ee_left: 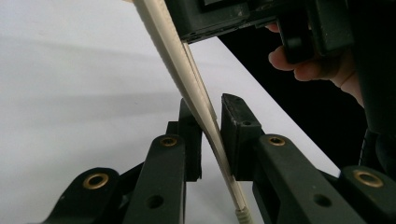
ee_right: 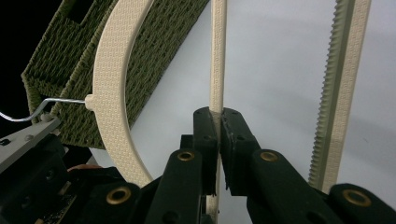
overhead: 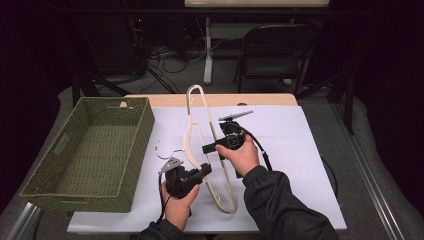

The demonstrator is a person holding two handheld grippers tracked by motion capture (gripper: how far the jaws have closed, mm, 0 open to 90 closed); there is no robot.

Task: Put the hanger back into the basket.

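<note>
High view: cream plastic clothes hanger (overhead: 192, 131) lifted over the middle of the white-covered bench (overhead: 300, 150), running from near the far edge toward the near edge, metal hook (overhead: 165, 148) pointing toward the left edge. Left claw (overhead: 204, 170) clamped on the hanger's near part, held by the left hand (overhead: 179, 204) close to the near edge. Right claw (overhead: 207, 148) gripping the hanger's thin bar mid-length, right hand (overhead: 243, 156) behind it, dark sleeve (overhead: 280, 207) coming in from the near edge. Green woven basket (overhead: 92, 150) standing at the left edge, open side up, just beside the hook. Folding chair (overhead: 275, 52) on the floor beyond the far edge.

Left gripper view: left claw (ee_left: 211, 140) clenched on a thin cream bar of the hanger (ee_left: 187, 79), bar passing slantwise between the two black jaws and touching both. White bench cover (ee_left: 70, 93) behind. Right hand's fingers (ee_left: 303, 67) and the other gripper's body at top right.

Right gripper view: right claw (ee_right: 219, 122) pinched shut on the hanger's narrow textured bar (ee_right: 217, 56), bar upright between the jaws. Curved shoulder of the hanger (ee_right: 109, 93) at left with the metal hook (ee_right: 51, 105) sticking out of it; ridged bar (ee_right: 338, 88) at right, apart from the jaws. Basket (ee_right: 154, 60) behind the shoulder, on the white bench cover (ee_right: 280, 70).
</note>
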